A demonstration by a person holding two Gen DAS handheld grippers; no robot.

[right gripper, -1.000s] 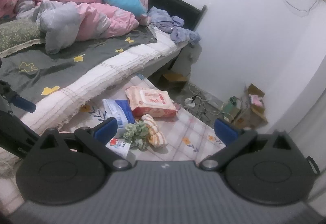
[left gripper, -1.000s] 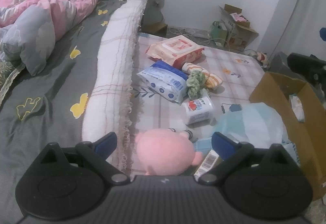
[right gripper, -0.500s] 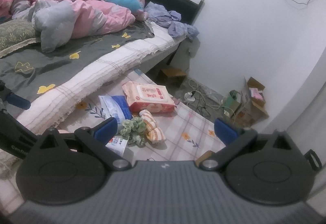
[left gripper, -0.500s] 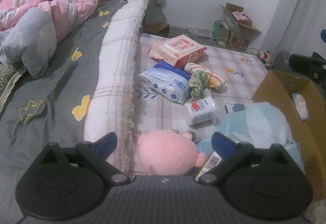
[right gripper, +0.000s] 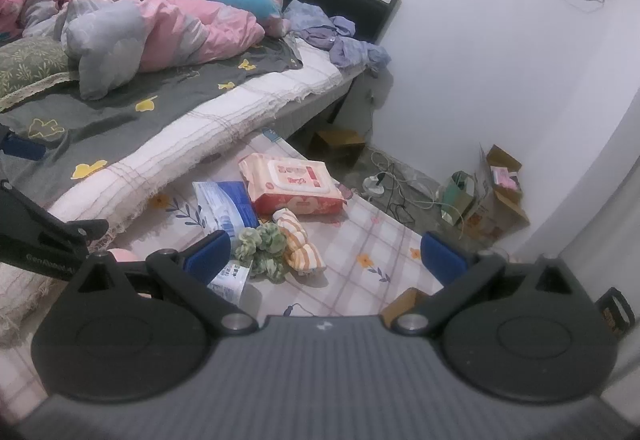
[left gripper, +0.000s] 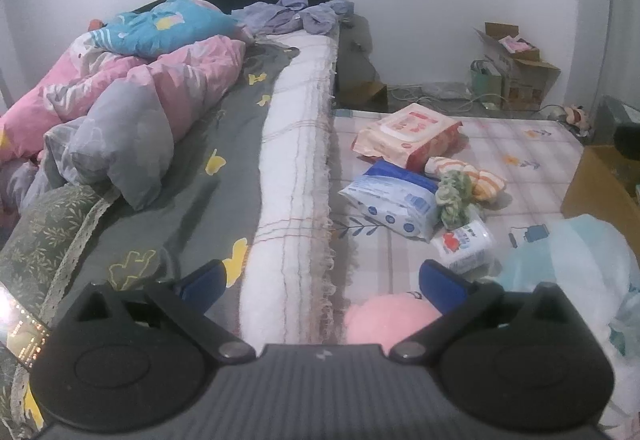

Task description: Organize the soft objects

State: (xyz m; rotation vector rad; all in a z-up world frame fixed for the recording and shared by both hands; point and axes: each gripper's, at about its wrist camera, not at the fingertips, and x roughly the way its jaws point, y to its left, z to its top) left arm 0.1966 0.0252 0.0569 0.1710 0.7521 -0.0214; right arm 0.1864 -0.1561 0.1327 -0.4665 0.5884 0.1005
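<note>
A pink plush toy (left gripper: 386,320) lies on the floor mat just below my open left gripper (left gripper: 322,286), partly hidden behind its body. Further out on the mat are a green cloth bundle (left gripper: 454,194) (right gripper: 262,244), an orange-striped rolled cloth (left gripper: 476,176) (right gripper: 300,244), a blue-white soft pack (left gripper: 394,202) (right gripper: 226,206), a pink wipes pack (left gripper: 408,132) (right gripper: 292,188) and a small white tissue pack (left gripper: 466,244) (right gripper: 230,278). My right gripper (right gripper: 322,258) is open, hanging empty above the mat. The left gripper's arm (right gripper: 36,236) shows at the right view's left edge.
A bed (left gripper: 200,168) with a pink quilt (left gripper: 140,88) and purple clothes (left gripper: 292,16) fills the left. A cardboard box (left gripper: 600,192) and a pale blue plastic bag (left gripper: 576,264) stand at right. More boxes (left gripper: 516,68) and cables (right gripper: 396,188) line the far wall.
Both grippers have risen and tilted up; the floor items sit lower in each view and more wall shows. The pink plush has slipped further under the left gripper's body.
</note>
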